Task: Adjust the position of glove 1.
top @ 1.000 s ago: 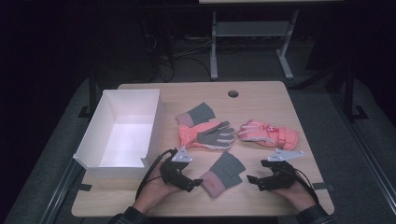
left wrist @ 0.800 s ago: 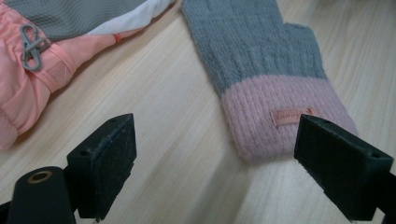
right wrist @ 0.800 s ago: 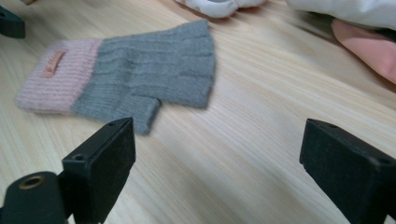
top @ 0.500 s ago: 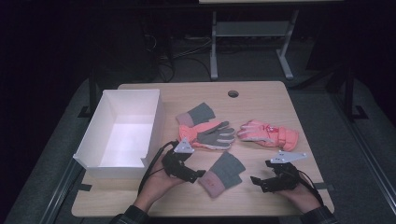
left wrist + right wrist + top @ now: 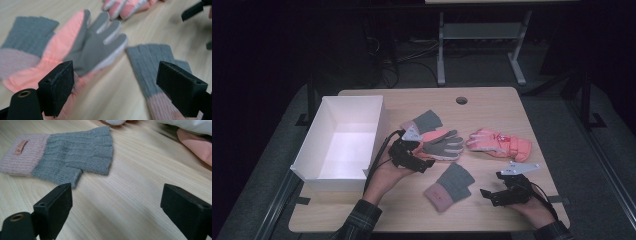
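The knitted mitten [image 5: 62, 157] carries 1 small tan label [image 5: 21, 147] on its pink cuff; the writing is too small to read. It lies flat on the table [image 5: 492, 100] between both grippers, long axis diagonal, grey end pointing away from the person. The left gripper [image 5: 117, 87], jaws wide, sits at the edge of the orange glove [image 5: 82, 47]. The right gripper [image 5: 117, 207], jaws wide, holds nothing.

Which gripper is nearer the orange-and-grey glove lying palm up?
Left. The left gripper is at the orange-and-grey glove, jaws open at its edge; the right gripper sits apart, near the table's front.
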The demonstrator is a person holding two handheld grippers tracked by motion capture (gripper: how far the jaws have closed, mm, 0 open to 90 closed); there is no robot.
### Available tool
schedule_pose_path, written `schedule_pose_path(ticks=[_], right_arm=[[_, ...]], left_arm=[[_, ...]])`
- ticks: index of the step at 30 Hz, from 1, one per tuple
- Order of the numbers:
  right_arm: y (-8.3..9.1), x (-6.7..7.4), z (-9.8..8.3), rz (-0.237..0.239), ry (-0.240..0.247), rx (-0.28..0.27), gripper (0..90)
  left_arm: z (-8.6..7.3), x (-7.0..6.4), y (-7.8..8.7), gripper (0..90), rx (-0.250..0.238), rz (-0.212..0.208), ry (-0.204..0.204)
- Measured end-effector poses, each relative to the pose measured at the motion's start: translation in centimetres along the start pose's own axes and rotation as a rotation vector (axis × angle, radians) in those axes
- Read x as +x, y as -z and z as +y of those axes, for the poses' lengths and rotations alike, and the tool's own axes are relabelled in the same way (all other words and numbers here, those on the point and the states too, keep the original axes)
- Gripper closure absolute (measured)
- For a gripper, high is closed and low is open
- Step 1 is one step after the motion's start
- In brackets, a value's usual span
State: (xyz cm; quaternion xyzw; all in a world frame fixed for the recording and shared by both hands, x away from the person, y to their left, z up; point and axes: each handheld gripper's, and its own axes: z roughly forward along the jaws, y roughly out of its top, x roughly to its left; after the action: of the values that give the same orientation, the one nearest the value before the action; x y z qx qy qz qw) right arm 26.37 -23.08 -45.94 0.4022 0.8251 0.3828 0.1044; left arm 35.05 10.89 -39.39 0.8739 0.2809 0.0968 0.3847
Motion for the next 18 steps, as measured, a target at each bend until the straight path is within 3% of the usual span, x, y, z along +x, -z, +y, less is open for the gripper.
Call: schedule_pose_path(ticks=[7, 12, 13, 16, 18], right_arm=[[0.1, 0.0, 0.1, -0.008, 0.002, -0.004, 10.2], [0.2, 0.0, 0.2, -0.011, 0.003, -0.012, 10.2], [0.2, -0.1, 0.3, -0.011, 0.006, -0.014, 10.2], [0.3, -0.1, 0.3, -0.008, 0.006, -0.016, 10.2], [0.3, -0.1, 0.3, -0.006, 0.004, -0.017, 10.2]], left_arm=[[2.3, 2.2, -1.1, 14.8, 0.008, 0.036, 0.019], [3.6, 3.8, -1.6, 21.5, 0.023, 0.065, 0.033], [4.3, 4.6, -1.8, 22.7, 0.035, 0.085, 0.021], [4.9, 5.2, -2.1, 26.1, 0.036, 0.100, 0.023], [5.6, 6.3, -3.0, 27.1, 0.052, 0.116, 0.043]])
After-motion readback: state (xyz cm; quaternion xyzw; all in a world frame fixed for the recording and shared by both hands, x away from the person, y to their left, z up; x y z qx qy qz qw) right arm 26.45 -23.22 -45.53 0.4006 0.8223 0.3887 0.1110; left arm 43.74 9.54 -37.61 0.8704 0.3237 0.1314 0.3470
